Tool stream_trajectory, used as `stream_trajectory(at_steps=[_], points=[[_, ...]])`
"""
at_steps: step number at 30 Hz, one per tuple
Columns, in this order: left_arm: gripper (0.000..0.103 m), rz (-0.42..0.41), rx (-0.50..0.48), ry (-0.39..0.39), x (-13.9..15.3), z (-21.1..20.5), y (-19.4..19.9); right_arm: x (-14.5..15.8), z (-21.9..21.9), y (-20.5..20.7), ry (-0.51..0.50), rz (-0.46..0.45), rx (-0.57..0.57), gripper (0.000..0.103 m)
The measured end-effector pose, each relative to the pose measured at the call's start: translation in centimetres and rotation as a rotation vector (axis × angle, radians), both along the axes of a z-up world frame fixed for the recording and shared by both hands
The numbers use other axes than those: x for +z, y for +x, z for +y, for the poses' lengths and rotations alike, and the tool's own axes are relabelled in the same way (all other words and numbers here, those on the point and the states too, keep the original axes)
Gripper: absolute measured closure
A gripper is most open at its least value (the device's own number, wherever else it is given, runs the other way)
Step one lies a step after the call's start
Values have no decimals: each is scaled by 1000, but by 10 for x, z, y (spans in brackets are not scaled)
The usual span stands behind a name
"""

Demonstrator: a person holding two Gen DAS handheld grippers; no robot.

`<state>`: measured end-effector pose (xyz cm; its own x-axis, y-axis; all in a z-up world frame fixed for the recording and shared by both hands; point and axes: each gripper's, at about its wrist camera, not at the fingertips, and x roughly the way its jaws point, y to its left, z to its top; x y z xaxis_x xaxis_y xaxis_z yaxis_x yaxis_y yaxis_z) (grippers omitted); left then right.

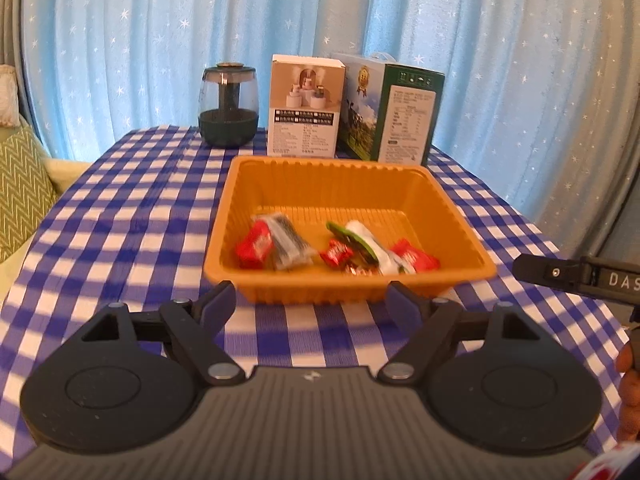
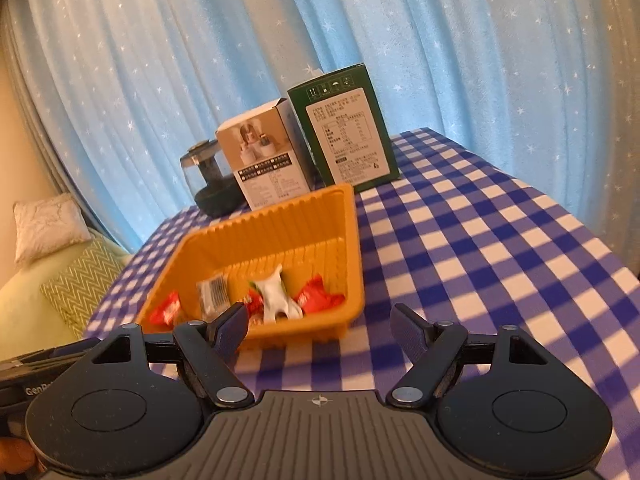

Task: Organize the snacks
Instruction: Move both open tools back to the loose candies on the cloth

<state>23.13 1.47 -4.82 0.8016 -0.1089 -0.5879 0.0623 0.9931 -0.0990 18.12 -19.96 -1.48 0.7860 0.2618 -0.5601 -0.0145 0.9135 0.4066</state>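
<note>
Nearest in each wrist view, both tools stand released with nothing between their pads: the left tool (image 1: 310,304) sits just short of the orange tray's (image 1: 460,236) near wall, and the right tool (image 2: 318,326) hangs over the checked cloth of the worktop (image 2: 480,264), beside the tray's right corner. Inside the tray lie the snacks (image 1: 336,250): red wrappers, a grey-striped packet and a white-and-green one, gathered toward the near side. Behind the tray stand a dark glass humidifier (image 1: 229,106), a white box (image 1: 305,106) and a green box (image 1: 400,110). A blue starred curtain (image 1: 160,40) hangs beyond.
</note>
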Motion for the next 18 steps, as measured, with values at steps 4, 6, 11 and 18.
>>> stream_trajectory(at_steps=[4, 6, 11, 18], points=[[23, 24, 5, -16, -6, -3, -26, -3, -2, -23, -14, 16, 1, 25], [23, 32, 5, -17, -8, -4, -37, -5, -3, -33, -12, 33, -2, 25], [23, 76, -5, -13, -18, -12, -58, -13, 1, -55, -37, 72, 20, 25], [23, 128, -7, -10, -35, -17, -77, -30, 14, -64, -108, 149, 69, 25]])
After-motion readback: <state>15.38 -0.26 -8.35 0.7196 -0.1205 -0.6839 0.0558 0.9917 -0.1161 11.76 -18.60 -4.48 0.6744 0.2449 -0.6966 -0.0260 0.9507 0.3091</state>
